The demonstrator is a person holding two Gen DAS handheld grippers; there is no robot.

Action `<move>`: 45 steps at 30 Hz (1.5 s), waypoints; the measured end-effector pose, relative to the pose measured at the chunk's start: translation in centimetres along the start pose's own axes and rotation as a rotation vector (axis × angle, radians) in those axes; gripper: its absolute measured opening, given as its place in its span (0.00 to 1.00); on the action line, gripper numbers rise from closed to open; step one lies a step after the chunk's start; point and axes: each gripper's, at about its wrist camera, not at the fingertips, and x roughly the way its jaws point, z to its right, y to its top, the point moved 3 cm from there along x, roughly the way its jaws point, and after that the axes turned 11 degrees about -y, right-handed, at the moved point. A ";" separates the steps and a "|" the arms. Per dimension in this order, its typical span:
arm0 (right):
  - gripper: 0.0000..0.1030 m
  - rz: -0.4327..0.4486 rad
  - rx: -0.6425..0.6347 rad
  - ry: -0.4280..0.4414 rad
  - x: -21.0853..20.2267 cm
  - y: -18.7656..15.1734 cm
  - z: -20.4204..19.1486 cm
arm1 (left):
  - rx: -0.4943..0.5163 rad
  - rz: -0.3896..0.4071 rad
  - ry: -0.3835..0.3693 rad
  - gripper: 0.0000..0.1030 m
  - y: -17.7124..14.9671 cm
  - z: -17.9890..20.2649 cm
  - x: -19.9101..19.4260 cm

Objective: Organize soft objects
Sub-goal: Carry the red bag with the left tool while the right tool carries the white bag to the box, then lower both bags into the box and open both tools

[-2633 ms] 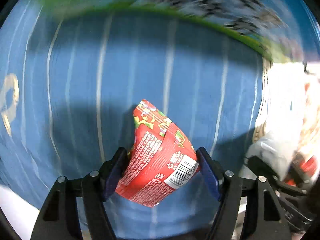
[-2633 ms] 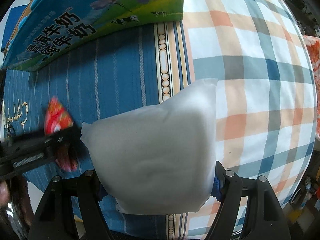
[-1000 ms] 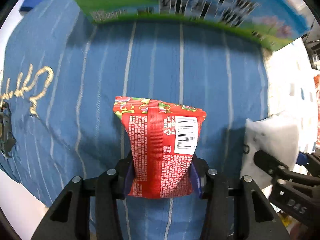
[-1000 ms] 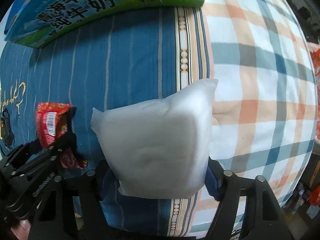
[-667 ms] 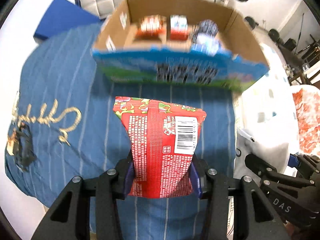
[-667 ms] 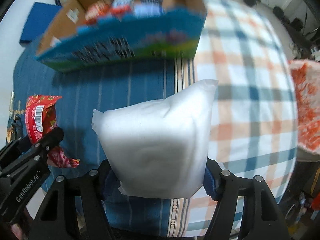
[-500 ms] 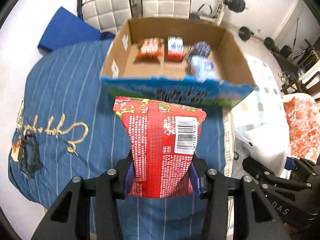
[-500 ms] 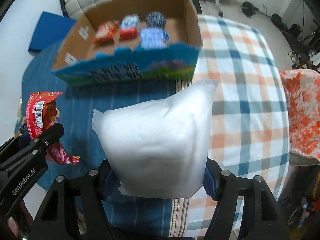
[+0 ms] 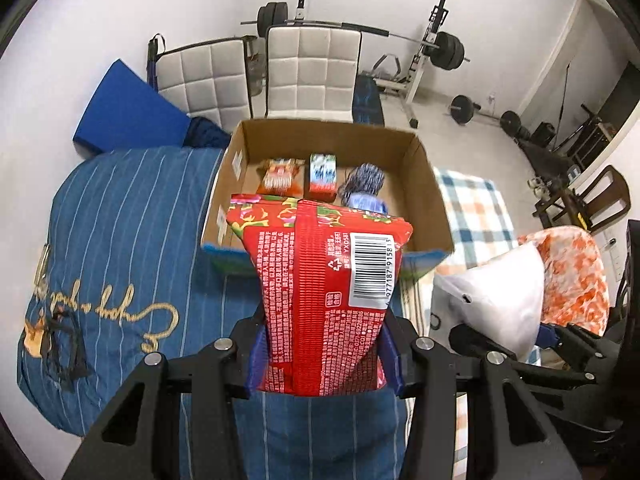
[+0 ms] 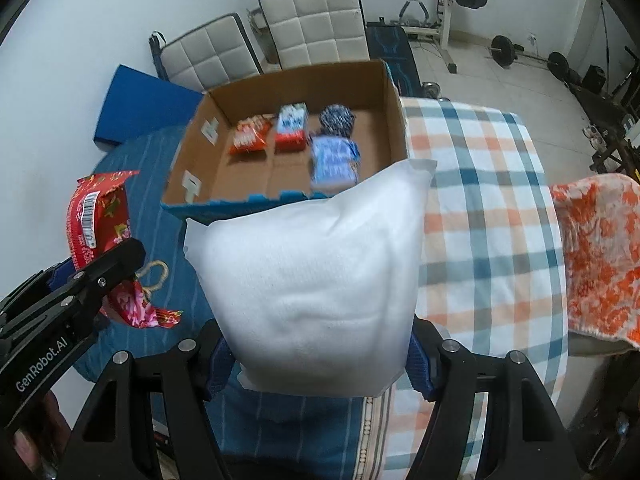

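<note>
Left wrist view gives us the back of the red snack packet (image 9: 320, 300), barcode and small print facing the lens, pinched at its lower half between the blue pads of the left gripper (image 9: 322, 354) and held up over the blue striped cloth (image 9: 120, 240). Right wrist view shows what that one can't: the packet's far side and its crumpled flowery tail sticking out under the left gripper's finger.

Over on the right, the right gripper (image 10: 320, 364) is clamped on a plump white pillow pack (image 10: 316, 280), pads squeezing both lower sides. From the left camera only a corner of that pack peeks in at the edge.

Beyond both loads sits the open cardboard box (image 10: 396, 120). The right camera sees its floor well: an orange-red pouch (image 10: 248, 136), a red-and-white pouch (image 10: 292, 126), a blue-white pouch (image 10: 334, 158) and a dark speckled bundle (image 10: 338, 120), possibly yarn, too blurred to call. In the left view the red packet covers the box's near wall and most of the blue pouch.

Checked cloth (image 10: 480, 200) lies to the right, an orange floral cloth (image 10: 592, 256) beside it, cut off by the frame.
</note>
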 end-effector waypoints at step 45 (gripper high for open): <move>0.73 -0.361 -0.089 0.105 28.1 15.7 -10.2 | -0.189 -0.610 0.025 0.43 10.1 -14.7 27.4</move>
